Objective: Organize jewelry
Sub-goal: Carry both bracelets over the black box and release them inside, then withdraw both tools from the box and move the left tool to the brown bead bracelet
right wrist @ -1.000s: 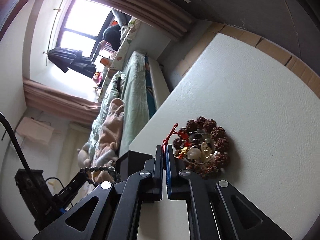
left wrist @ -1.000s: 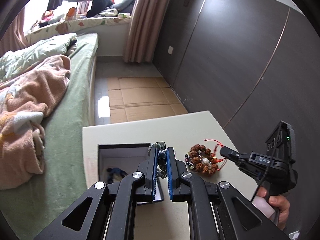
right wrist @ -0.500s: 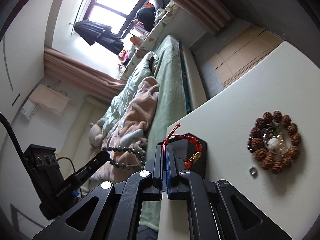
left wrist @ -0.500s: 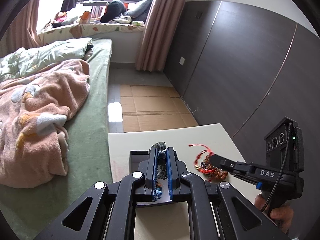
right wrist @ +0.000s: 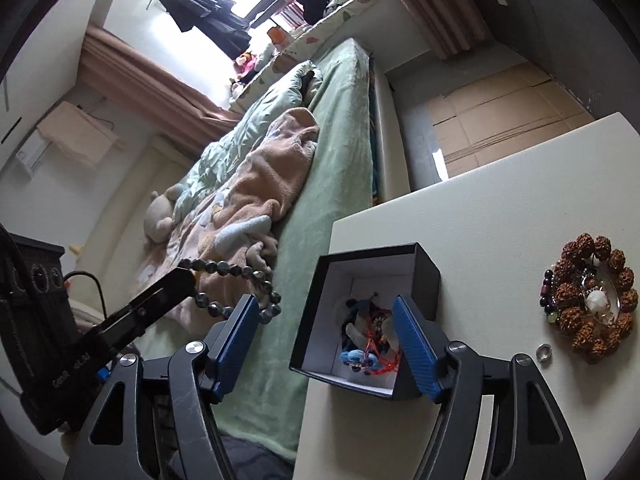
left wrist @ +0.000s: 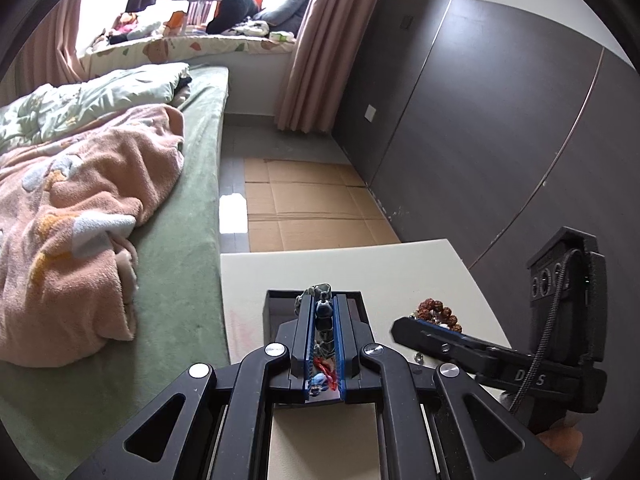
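Note:
A black open box (right wrist: 420, 258) with a white lining stands at the left edge of the white table (right wrist: 500, 208). Jewelry lies in it, with a red cord bracelet (right wrist: 378, 350) on top. My right gripper (right wrist: 326, 342) is open just above the box. My left gripper (left wrist: 323, 316) is shut on a dark grey bead bracelet (right wrist: 236, 280), held over the box's left side; the box (left wrist: 276, 304) also shows under it. A brown seed bracelet (right wrist: 596, 296) around a glass dish, a thin dark bead string (right wrist: 546, 292) and a small silver ring (right wrist: 543, 352) lie on the table to the right.
A bed (left wrist: 180, 240) with a green sheet and a pink blanket (left wrist: 80, 208) runs along the table's left edge. Flattened cardboard (left wrist: 304, 204) covers the floor beyond the table. A dark panelled wall (left wrist: 480, 120) stands on the right.
My right gripper carried the red cord bracelet from the table to the box, opened and dropped it in. My left gripper, still holding the bead bracelet, has moved over the box.

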